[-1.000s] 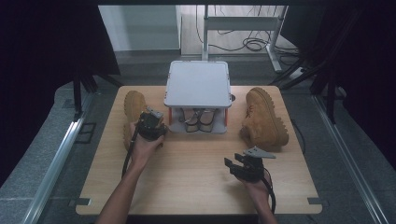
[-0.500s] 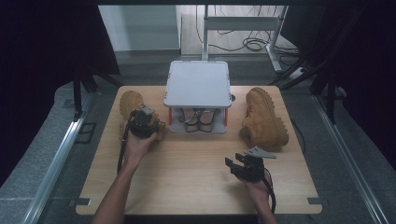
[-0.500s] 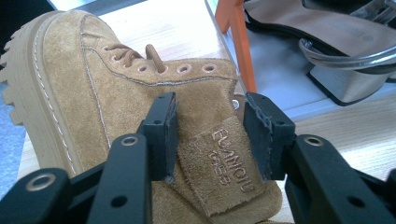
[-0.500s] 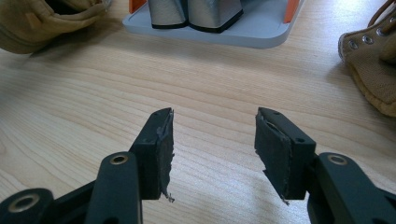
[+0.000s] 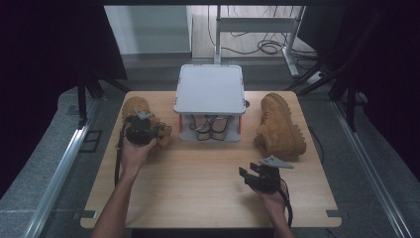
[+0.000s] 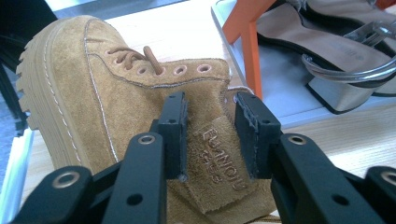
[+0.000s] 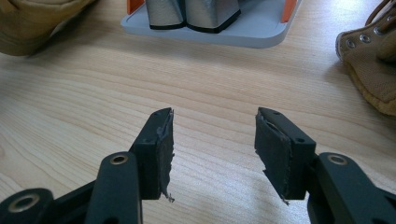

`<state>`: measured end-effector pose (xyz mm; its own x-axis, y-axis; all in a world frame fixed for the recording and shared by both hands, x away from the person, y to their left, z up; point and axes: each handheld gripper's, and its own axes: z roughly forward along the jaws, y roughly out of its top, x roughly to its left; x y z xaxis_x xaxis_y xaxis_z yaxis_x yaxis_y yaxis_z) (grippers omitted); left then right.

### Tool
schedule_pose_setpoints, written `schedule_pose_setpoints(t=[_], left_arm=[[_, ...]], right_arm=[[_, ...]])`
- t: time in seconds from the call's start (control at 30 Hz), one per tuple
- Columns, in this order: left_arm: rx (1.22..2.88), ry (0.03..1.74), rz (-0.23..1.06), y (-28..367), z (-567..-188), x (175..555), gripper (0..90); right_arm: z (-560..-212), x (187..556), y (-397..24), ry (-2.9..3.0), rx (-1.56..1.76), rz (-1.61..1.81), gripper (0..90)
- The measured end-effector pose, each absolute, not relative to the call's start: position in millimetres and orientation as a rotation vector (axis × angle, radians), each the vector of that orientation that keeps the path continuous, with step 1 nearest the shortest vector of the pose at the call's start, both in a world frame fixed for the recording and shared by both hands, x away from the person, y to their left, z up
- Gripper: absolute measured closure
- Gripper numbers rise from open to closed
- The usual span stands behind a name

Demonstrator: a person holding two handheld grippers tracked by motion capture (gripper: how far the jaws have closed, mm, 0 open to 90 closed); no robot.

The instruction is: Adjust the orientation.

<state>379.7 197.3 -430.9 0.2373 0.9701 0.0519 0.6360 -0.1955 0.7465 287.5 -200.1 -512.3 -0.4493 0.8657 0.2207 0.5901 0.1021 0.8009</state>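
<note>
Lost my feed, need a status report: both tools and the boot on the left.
Left tool jaws just closing around left boot tongue; grip unconfirmed. Right tool open, idle over table. Shoe rack alongside; nothing blocking.

Both grippers, left gripper (image 5: 141, 130) and right gripper (image 5: 261, 176), are black with metal-ringed screw holes, worn grey pads, trailing black cables and grey three-cornered top plates.

Left tool (image 6: 210, 135) jaws have been closing; right tool (image 7: 212, 149) gapes.
</note>
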Motion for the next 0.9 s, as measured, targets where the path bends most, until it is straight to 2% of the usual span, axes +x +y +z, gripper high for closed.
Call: schedule_pose_setpoints(t=[0.9], left_arm=[[1.810, 1.503, 0.513, 266.7, -412.6, 375.5, 71.9]], right_arm=[[-512.4, 288.0, -200.6, 2.077, 1.439, 1.267, 47.0]])
